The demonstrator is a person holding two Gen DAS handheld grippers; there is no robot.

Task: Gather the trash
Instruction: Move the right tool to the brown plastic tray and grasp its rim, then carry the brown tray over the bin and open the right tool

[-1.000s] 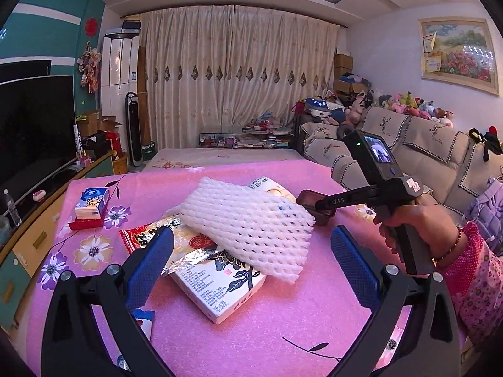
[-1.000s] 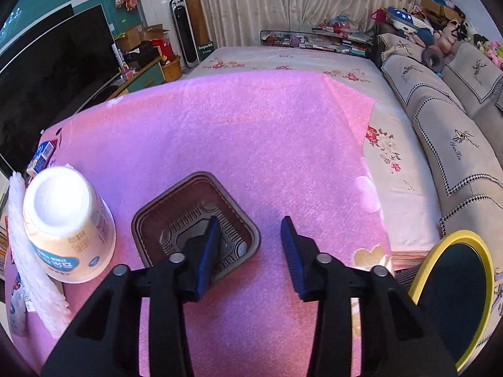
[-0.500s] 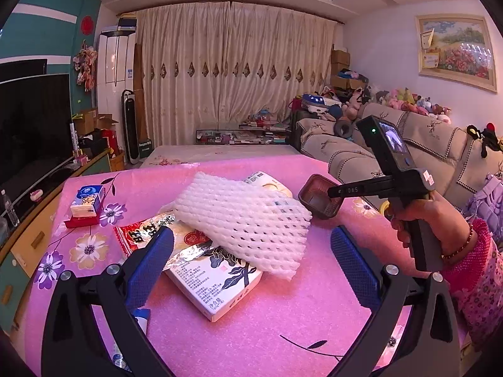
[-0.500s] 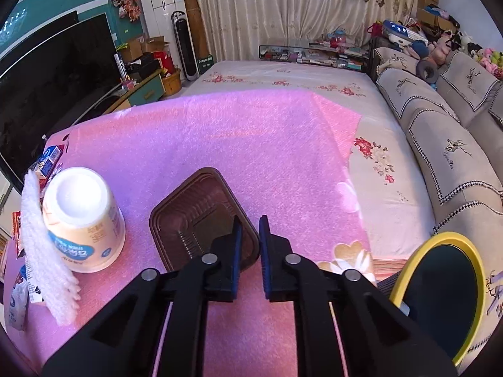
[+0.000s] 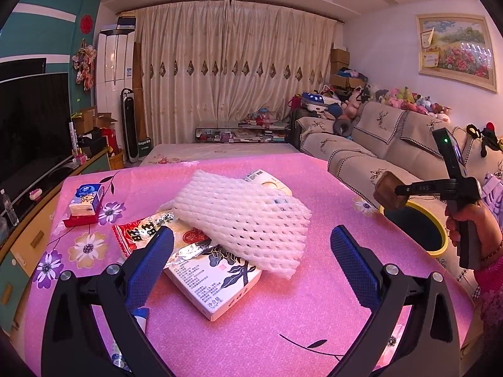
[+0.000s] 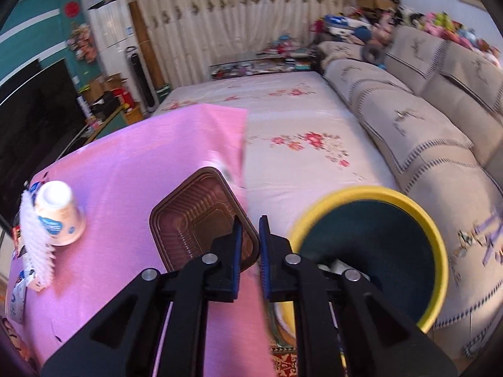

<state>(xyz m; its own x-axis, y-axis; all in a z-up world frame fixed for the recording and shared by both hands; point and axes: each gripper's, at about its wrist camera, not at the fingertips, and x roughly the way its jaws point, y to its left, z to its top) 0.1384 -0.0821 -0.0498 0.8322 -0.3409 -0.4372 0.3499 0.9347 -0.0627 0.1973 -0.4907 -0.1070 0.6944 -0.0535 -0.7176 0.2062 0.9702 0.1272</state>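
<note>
My right gripper [image 6: 250, 238] is shut on the rim of a brown plastic tray [image 6: 201, 216] and holds it in the air at the table's right edge, beside the yellow-rimmed bin [image 6: 371, 251]. In the left wrist view the tray [image 5: 389, 191] hangs just above the bin [image 5: 415, 226]. My left gripper [image 5: 251, 264] is open and empty, low over the pink table, facing a white foam net [image 5: 242, 213] that lies on a printed box [image 5: 213, 282] and a red snack wrapper [image 5: 141, 229]. A paper cup [image 6: 59, 216] lies on the table.
A tissue pack [image 5: 86, 199] sits at the table's far left. A small wrapper [image 5: 119, 352] lies under my left finger. A sofa [image 5: 377, 144] runs along the right, with a floral covered surface [image 6: 283, 132] beyond the table. A TV [image 5: 28, 132] stands left.
My right gripper closed on the brown tray's rim, lifted it off the table and carried it right, to the bin. My left gripper stayed open and nearly still.
</note>
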